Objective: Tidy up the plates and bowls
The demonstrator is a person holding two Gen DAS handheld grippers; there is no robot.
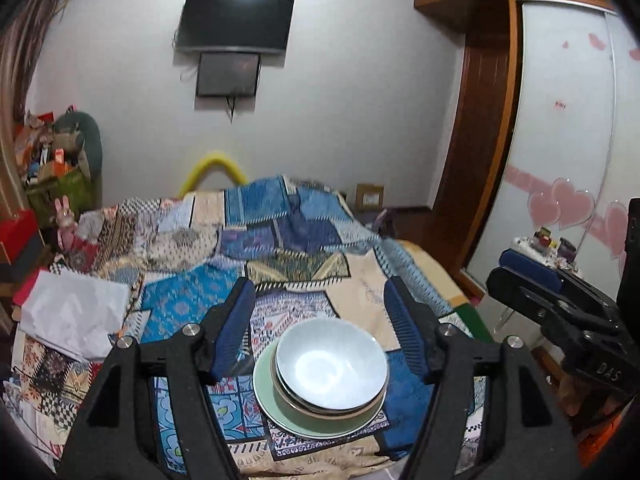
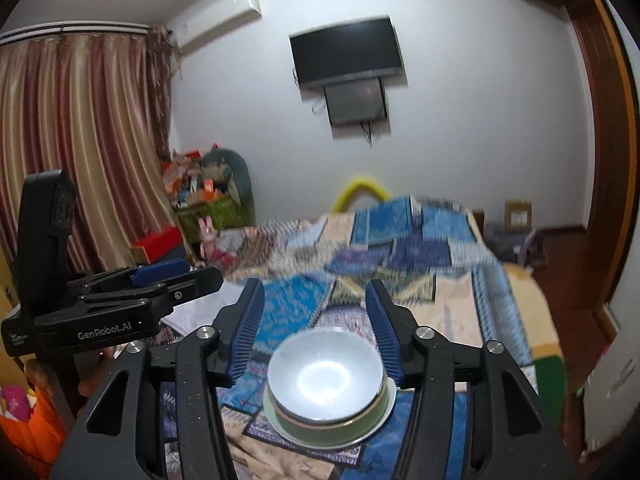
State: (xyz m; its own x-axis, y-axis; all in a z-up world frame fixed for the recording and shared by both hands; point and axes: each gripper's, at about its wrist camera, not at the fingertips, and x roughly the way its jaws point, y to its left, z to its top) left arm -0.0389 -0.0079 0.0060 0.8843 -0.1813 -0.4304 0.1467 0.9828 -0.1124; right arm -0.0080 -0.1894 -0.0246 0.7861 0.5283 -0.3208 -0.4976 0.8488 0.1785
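A stack of dishes sits on the patchwork bedspread [image 1: 280, 236]. At its bottom is a green plate [image 1: 269, 402], then a brown-rimmed bowl [image 1: 290, 398], and a pale blue bowl [image 1: 332, 364] lies on top. My left gripper [image 1: 319, 284] hovers above and behind the stack, open, with nothing between its blue pads. In the right wrist view the same pale bowl [image 2: 324, 376] and green plate [image 2: 344, 438] lie below my right gripper [image 2: 314, 286], which is also open and holds nothing. Each gripper shows in the other's view: the right gripper [image 1: 500, 268] and the left gripper [image 2: 200, 272].
White crumpled paper [image 1: 72, 312] lies on the bed's left side. A wardrobe with heart stickers [image 1: 560, 140] and a small cluttered stand [image 1: 540, 244] are at the right. A wall TV [image 1: 236, 24] hangs ahead. Striped curtains [image 2: 80, 152] and a toy pile [image 2: 204, 196] fill the left.
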